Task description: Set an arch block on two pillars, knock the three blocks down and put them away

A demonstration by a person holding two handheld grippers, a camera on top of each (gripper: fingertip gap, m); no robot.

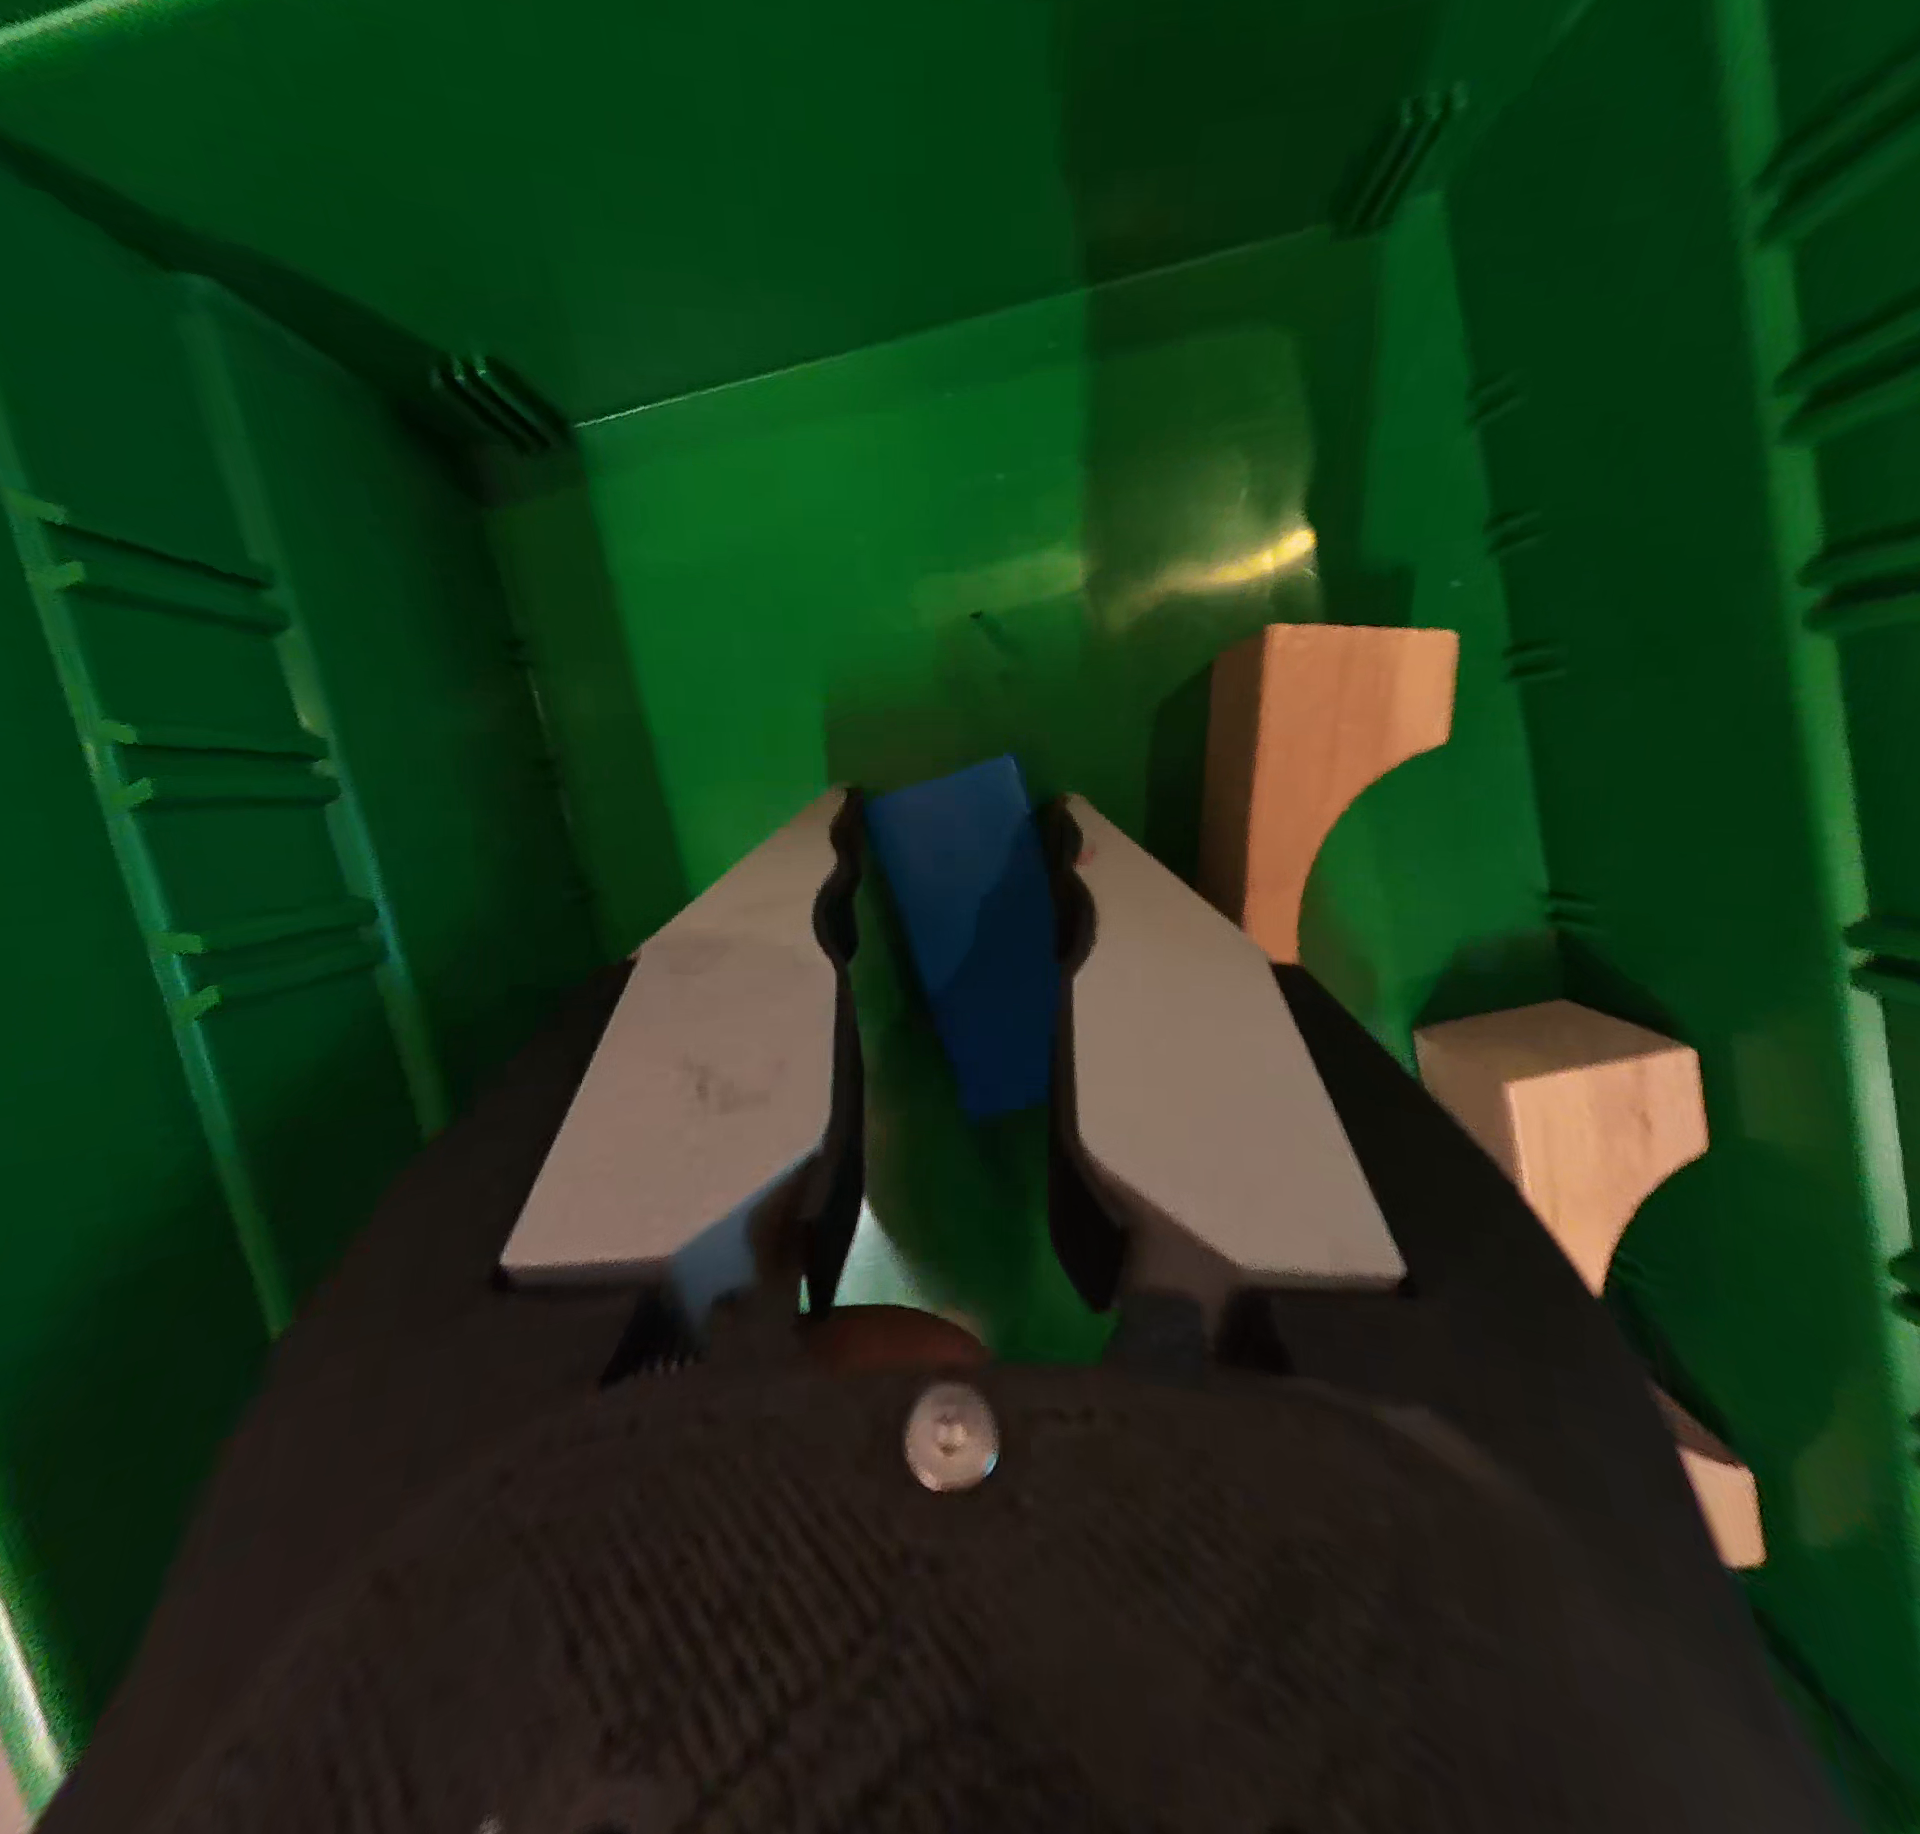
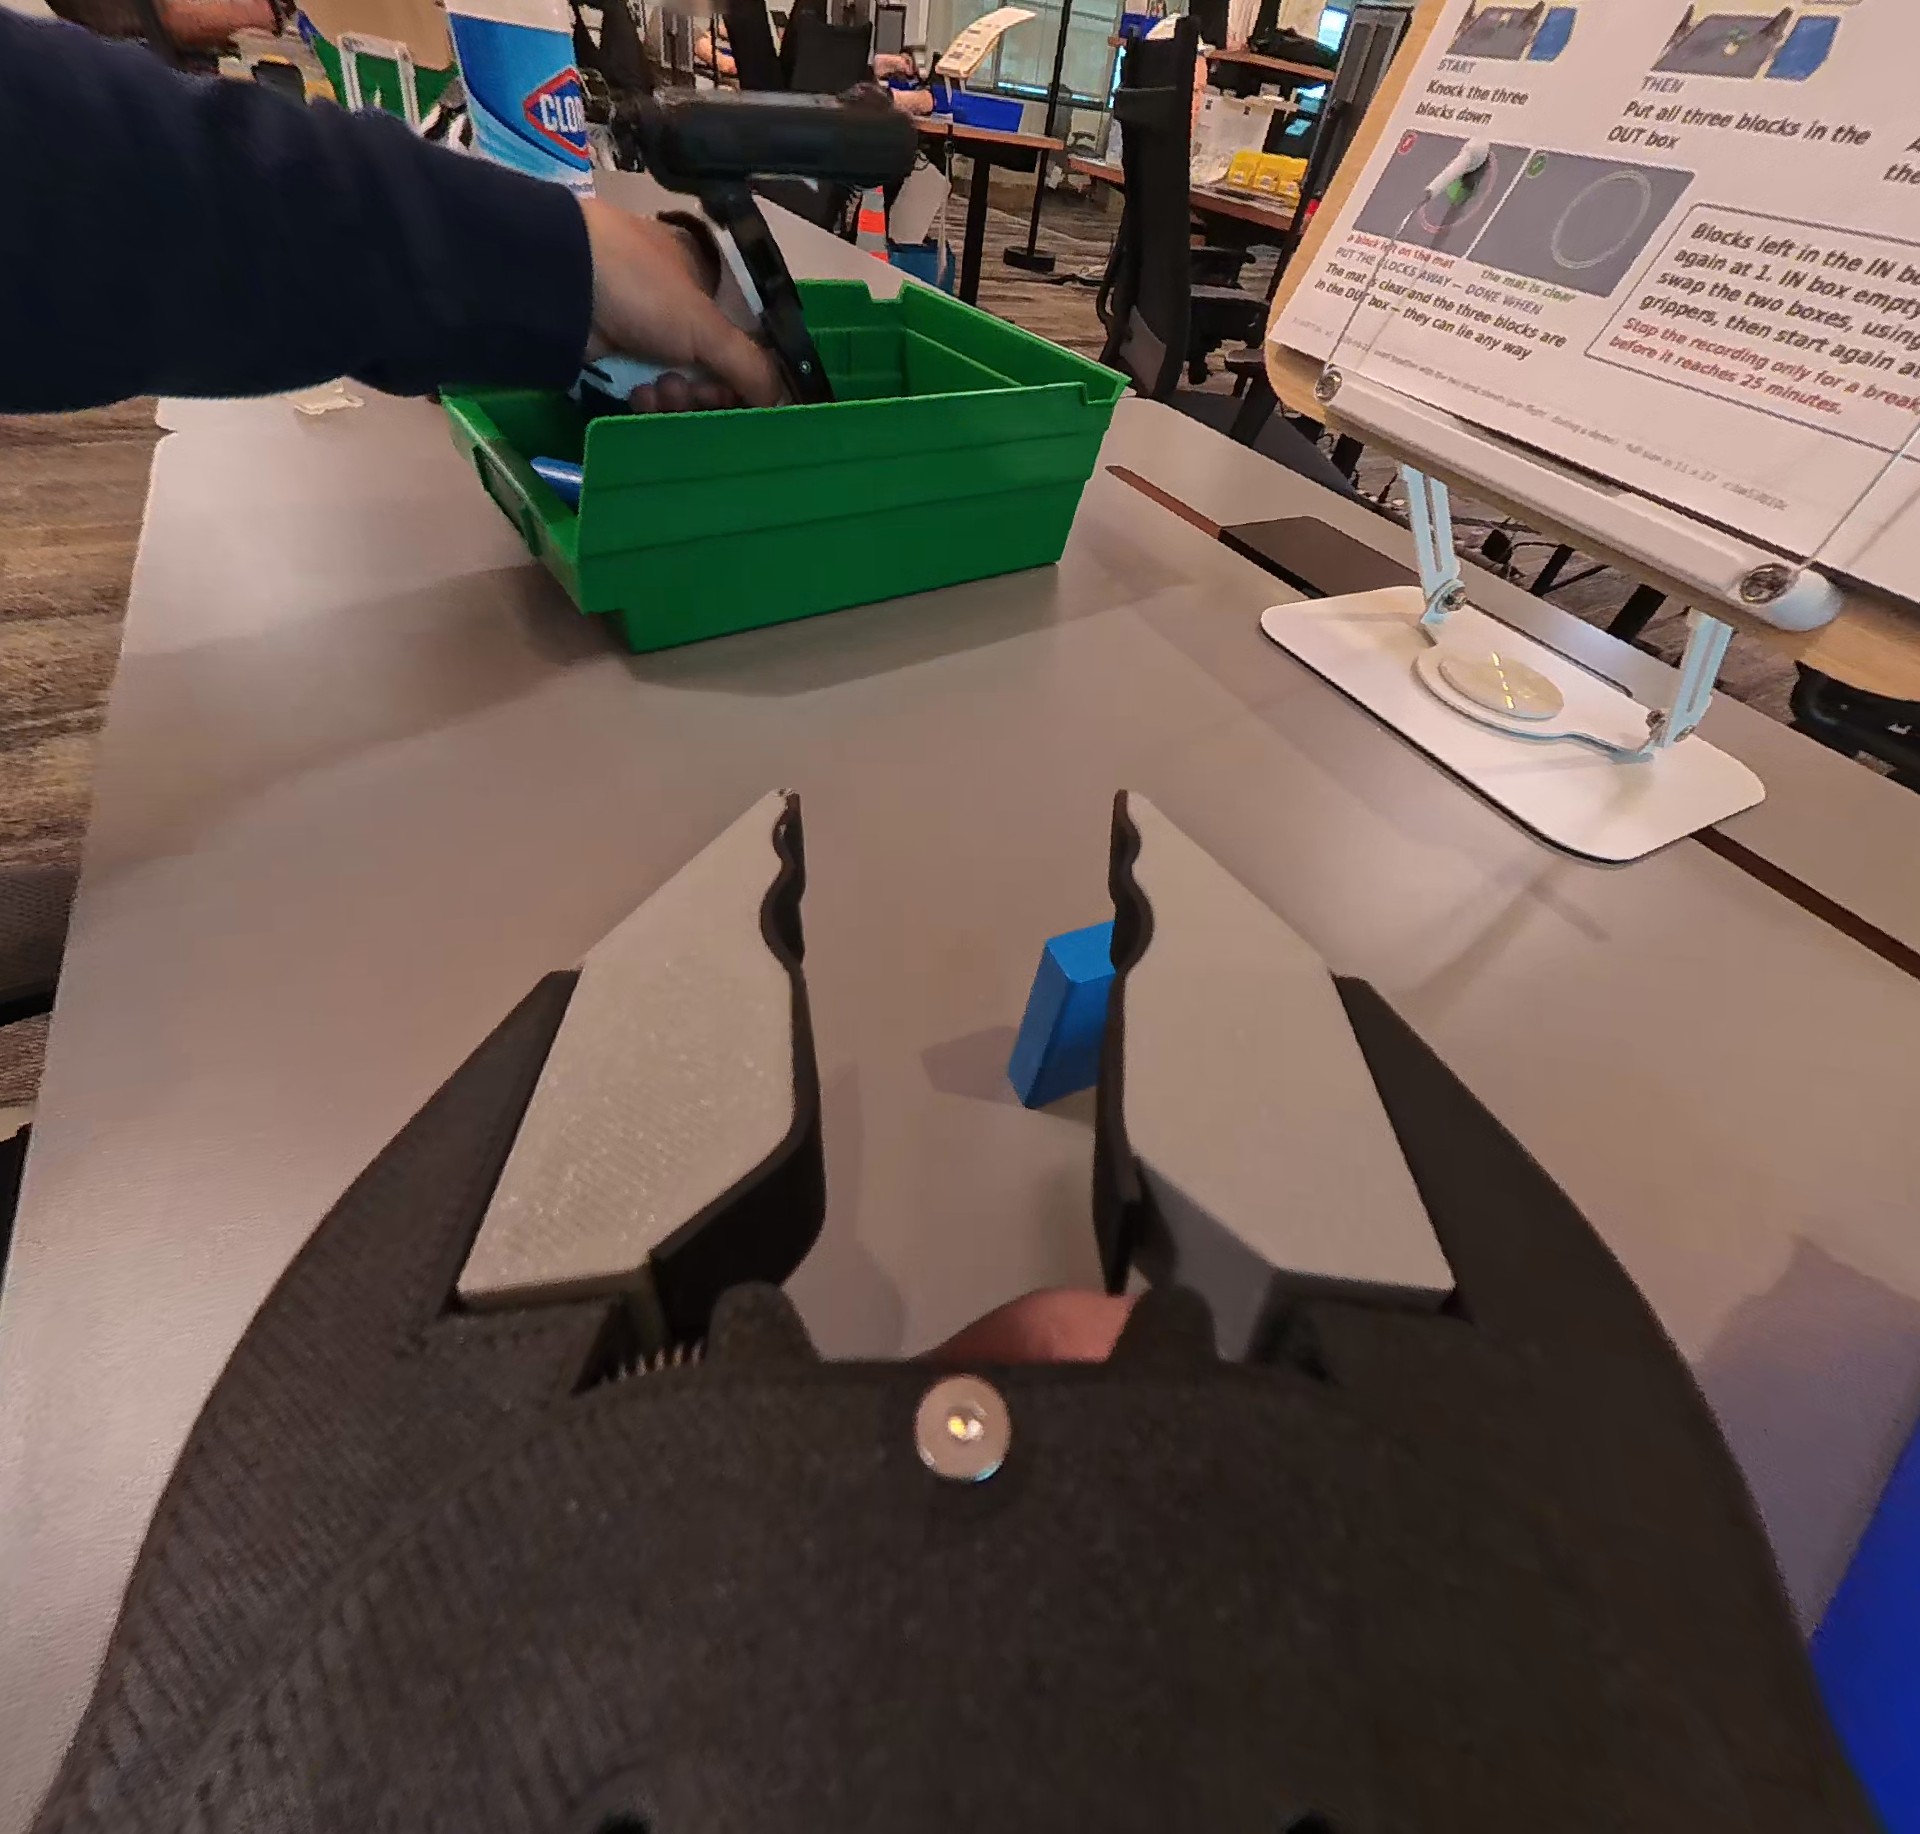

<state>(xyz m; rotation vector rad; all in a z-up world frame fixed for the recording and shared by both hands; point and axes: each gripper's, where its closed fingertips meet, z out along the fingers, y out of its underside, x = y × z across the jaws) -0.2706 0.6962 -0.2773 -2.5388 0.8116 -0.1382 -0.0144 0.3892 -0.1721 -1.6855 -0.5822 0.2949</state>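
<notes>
Left wrist view: my left gripper (image 1: 951,818) clamps a blue block (image 1: 961,927) inside the green bin (image 1: 312,641); my right gripper (image 2: 951,813) jaws gape wide over the tabletop (image 2: 416,745).

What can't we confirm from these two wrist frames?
- Left wrist view: whether the left gripper grips the blue block or merely straddles it; motion blur hides pad contact.
- Left wrist view: lower end of the wooden arch block, hidden behind the gripper body.
- Right wrist view: contents of the green bin; its wall and the hand block them.
- Right wrist view: far side of the blue block on the table, behind the right gripper finger.
</notes>
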